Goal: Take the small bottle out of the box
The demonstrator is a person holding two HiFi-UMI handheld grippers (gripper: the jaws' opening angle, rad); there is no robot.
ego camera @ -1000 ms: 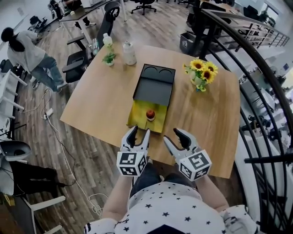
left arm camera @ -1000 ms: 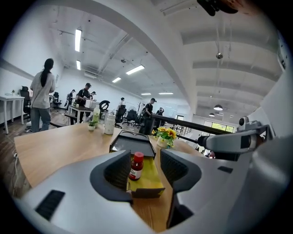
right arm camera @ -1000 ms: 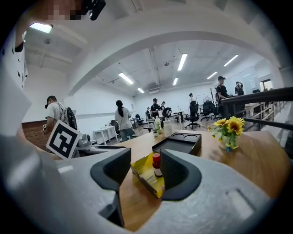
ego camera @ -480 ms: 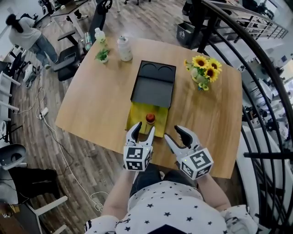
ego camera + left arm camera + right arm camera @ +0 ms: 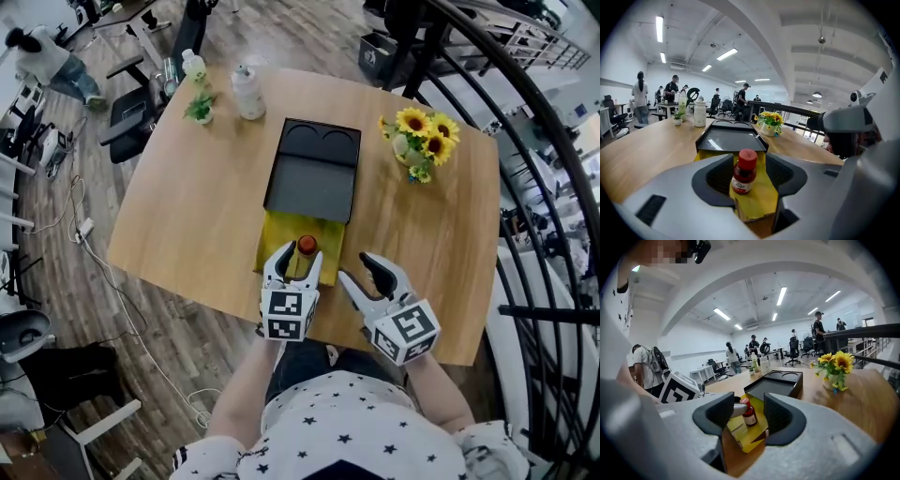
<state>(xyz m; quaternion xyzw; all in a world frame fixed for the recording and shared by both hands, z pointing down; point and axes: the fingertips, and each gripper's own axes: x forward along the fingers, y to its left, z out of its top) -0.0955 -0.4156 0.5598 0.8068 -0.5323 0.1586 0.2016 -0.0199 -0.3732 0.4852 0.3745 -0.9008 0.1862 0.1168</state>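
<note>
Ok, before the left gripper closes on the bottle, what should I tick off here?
1. Bottle upright in the box: ok.
2. Box open, bottle uncovered: ok.
3. Left gripper jaws open, not touching the bottle: ok.
4. Bottle centred between those jaws: ok, going by the left gripper view.
5. Bottle deep enough between them for a grip: cannot tell.
6. Right gripper open, empty, beside the box: ok.
</note>
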